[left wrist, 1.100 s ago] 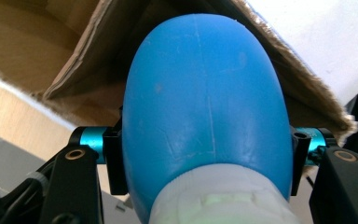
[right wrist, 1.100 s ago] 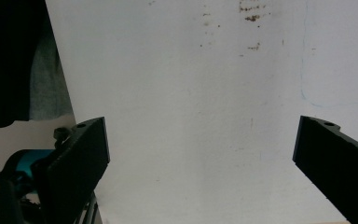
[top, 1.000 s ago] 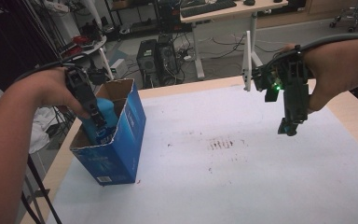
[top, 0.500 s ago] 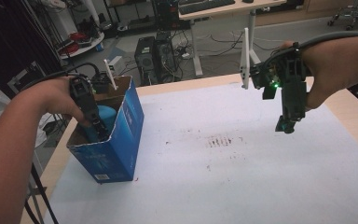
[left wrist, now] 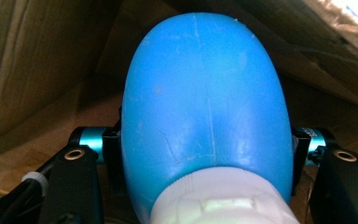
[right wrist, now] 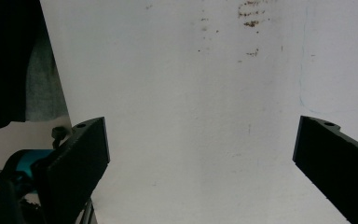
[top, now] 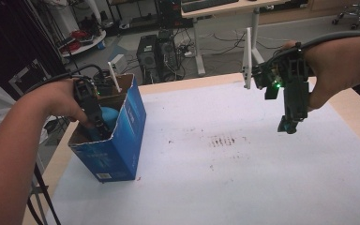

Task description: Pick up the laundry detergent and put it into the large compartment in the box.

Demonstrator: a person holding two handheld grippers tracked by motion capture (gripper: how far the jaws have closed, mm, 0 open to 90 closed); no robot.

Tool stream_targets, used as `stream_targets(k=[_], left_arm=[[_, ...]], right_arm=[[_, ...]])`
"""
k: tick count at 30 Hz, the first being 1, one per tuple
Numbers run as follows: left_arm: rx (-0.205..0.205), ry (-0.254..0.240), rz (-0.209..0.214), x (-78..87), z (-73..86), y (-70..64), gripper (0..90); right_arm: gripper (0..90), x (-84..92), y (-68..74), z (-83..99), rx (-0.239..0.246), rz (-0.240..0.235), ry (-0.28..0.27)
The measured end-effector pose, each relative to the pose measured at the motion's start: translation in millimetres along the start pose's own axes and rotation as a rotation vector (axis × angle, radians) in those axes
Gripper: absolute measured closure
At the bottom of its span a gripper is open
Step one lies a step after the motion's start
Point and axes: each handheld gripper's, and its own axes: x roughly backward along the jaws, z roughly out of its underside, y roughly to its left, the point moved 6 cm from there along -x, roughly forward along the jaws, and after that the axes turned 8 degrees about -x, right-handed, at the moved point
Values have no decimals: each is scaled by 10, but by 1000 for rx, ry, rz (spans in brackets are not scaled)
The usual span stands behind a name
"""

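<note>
The box stands at the table's left edge; wide bare surface lies rightward. Inside it, the left gripper pinches the bottle. The right gripper hovers, jaws spread.

A white table cover bears brownish stains; beyond it stand a desk and computer tower.

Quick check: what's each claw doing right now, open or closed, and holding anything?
Left claw: closed on the blue bottle, inside the blue box.
Right claw: open, empty, above the white table cover.
</note>
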Motion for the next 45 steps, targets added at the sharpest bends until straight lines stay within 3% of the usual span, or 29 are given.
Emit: stream_targets(k=[18, 25, 31, 45], left_arm=[[-9, -6, -6, 119, -48, -67, 304], [0, 15, -25, 162, -43, -75, 260], [2, 4, -52, 231, -35, -78, 193], [-50, -19, -50, 530, -91, -236, 156]], right_arm=[[28, 25, 7, 38, -13, 14, 2], [28, 32, 10, 37, -14, 11, -1], [28, 32, 5, 39, -13, 13, -3], [28, 53, 14, 24, -11, 12, -10]])
